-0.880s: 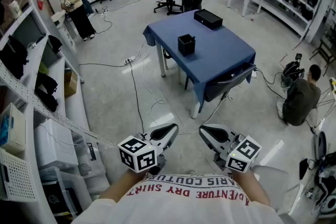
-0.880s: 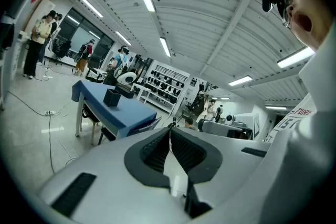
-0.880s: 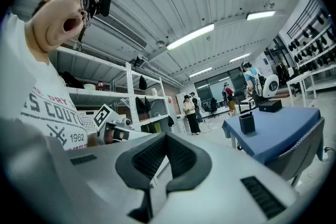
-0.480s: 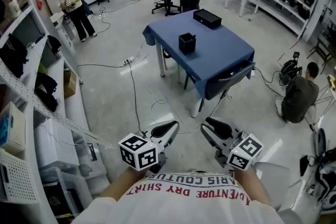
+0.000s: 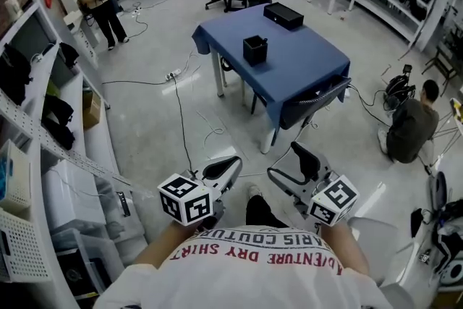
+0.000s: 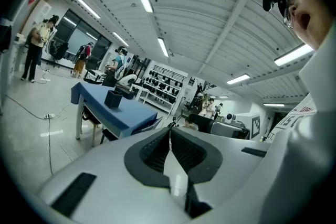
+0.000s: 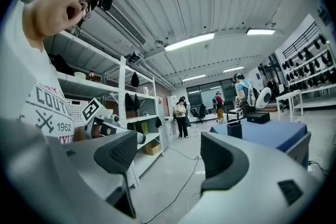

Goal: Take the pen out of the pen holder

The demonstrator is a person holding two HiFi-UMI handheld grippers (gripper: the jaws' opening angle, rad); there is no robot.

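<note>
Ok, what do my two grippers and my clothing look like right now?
Both the left gripper and right gripper are white shells with black ribbed pads. Each carries a cube of black-and-white square markers. The person wears a white T-shirt with red lettering.

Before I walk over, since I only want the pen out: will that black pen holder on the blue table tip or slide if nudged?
The pen holder looks boxy, square and flat-based, so it probably resists tipping. It appears small and open-topped, likely light, so it may slide on the blue tablecloth if pushed. Its walls look rigid, not floppy.
</note>
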